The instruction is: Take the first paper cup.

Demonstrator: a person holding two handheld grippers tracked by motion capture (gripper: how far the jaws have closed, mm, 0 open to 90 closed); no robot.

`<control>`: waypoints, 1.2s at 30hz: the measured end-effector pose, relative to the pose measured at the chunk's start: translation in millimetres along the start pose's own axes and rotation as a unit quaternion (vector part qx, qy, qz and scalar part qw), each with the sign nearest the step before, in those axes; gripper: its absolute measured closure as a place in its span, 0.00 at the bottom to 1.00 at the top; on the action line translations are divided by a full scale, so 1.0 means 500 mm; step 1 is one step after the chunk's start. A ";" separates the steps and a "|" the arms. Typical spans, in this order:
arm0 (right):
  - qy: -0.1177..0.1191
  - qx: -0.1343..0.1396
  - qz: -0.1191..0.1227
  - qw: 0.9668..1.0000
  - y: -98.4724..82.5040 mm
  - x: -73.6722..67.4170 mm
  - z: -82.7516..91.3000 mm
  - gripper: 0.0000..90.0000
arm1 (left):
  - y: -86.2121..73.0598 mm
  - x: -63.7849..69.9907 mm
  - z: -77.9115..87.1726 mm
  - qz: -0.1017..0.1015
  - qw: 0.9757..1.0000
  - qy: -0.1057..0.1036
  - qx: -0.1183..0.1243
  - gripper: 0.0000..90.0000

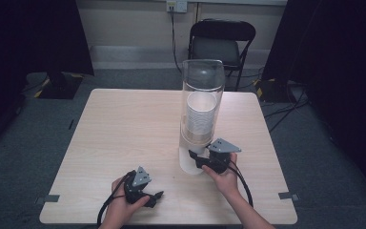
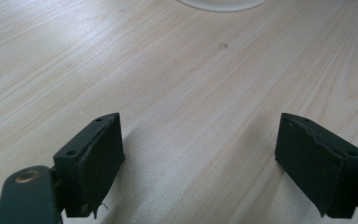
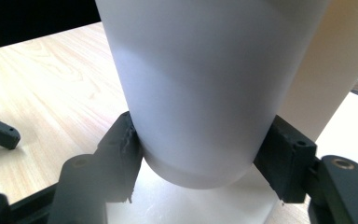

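Observation:
A tall clear cup dispenser (image 1: 203,86) stands right of the table's middle and holds a stack of white paper cups (image 1: 201,117). My right gripper (image 1: 196,160) is at its foot, and in the right gripper view (image 3: 200,140) its two pads press on either side of the lowest white cup (image 3: 200,79), just above the cup's bottom edge. A white base (image 3: 191,205) lies below that cup. My left gripper (image 1: 156,196) rests near the table's front edge. Its jaws (image 2: 200,135) stand wide apart over bare wood with nothing between them.
The light wooden table (image 1: 124,124) is bare to the left of the dispenser. The dispenser's white base (image 2: 221,3) shows ahead of the left gripper. A black folding chair (image 1: 221,43) stands behind the table, with dark curtains at both sides.

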State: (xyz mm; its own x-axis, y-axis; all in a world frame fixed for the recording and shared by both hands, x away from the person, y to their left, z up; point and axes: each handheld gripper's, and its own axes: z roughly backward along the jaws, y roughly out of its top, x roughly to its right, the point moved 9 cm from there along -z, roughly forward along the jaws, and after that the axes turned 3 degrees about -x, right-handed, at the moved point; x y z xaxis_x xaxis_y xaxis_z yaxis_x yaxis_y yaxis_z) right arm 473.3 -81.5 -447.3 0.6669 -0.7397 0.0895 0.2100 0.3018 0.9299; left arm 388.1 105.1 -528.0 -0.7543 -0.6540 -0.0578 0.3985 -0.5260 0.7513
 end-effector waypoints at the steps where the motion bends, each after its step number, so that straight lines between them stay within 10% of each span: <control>1: 0.003 -0.003 0.000 1.000 0.001 0.001 -0.001 0.41 | 0.000 0.000 0.000 0.000 1.000 0.000 0.000 0.16; 19: 0.002 -0.011 0.024 1.000 -0.001 0.007 -0.003 0.41 | 0.001 0.000 0.000 0.004 1.000 0.004 0.003 0.17; 36: 0.003 0.028 -0.002 1.000 0.050 0.006 0.022 0.29 | -0.001 -0.001 0.002 0.000 1.000 0.006 -0.006 0.16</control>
State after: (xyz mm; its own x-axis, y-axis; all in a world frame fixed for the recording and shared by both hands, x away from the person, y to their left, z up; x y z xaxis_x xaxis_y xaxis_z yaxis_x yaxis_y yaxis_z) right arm 472.6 -82.7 -419.9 0.6707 -0.7369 0.0845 0.1712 0.2646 0.9490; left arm 387.8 106.3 -527.9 -0.7479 -0.6605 -0.0669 0.4040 -0.5327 0.7436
